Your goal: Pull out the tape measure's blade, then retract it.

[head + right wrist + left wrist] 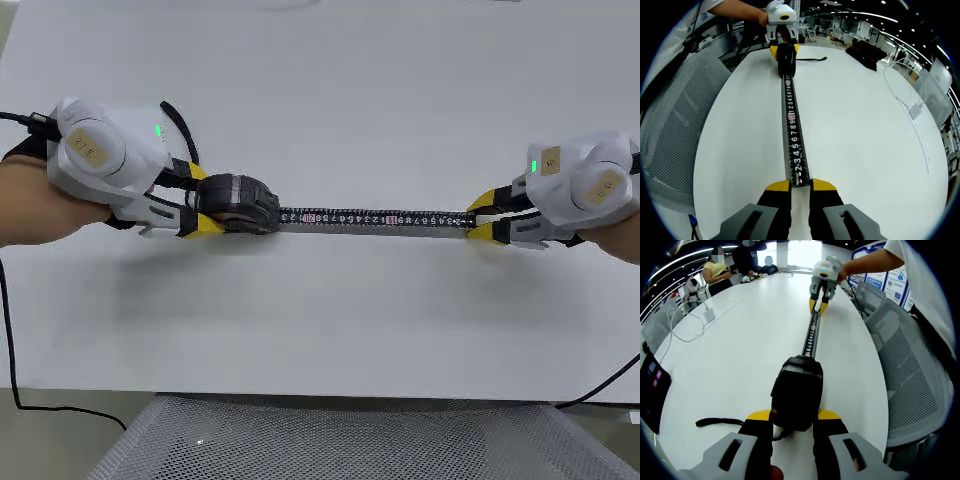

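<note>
A black tape measure case (238, 203) rests on the white table (330, 100), held between the yellow-tipped jaws of my left gripper (205, 198). Its dark numbered blade (375, 218) runs out to the right, low over the table. My right gripper (483, 216) is shut on the blade's end. In the left gripper view the case (796, 391) sits between the jaws and the blade (812, 332) stretches away to the right gripper (818, 304). The right gripper view shows the blade (792, 135) leading from my right gripper (800, 186) to the case (785, 61) at the far end.
A grey mesh chair back (330, 440) stands at the table's near edge. A black cable (10, 330) hangs at the left. Far along the table lie white cables (685, 325), a dark device (867, 52) and several seated people (715, 270). The case's black strap (717, 422) trails on the table.
</note>
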### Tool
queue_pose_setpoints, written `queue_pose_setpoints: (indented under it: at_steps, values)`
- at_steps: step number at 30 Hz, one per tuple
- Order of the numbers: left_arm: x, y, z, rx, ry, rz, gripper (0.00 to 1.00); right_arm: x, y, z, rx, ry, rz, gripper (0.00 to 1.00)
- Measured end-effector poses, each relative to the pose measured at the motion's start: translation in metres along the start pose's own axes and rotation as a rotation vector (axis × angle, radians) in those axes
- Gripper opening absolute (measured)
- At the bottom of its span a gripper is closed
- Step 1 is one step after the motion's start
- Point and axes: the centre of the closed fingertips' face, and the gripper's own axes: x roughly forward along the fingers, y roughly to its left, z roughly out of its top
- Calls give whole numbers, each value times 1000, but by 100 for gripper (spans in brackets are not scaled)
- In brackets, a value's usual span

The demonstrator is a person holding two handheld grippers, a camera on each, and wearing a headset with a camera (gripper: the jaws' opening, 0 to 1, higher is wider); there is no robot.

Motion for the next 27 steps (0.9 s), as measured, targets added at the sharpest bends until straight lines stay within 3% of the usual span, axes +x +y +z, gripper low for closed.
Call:
queue_pose_setpoints:
  at_steps: [18,20,21,23,27]
  values:
    - [1,1,1,4,5,8,26,-1,0,-1,-13,29,3,9]
    - [2,2,4,-38,21,16,26,-1,-1,-1,-14,33,6,9]
    - [2,3,3,28,51,24,26,-1,-1,-1,-20,39,9,9]
    - [2,1,3,-14,35,16,26,-1,-1,0,-20,53,14,9]
    - [2,2,2,-16,22,16,26,-1,-1,-1,-21,63,20,9]
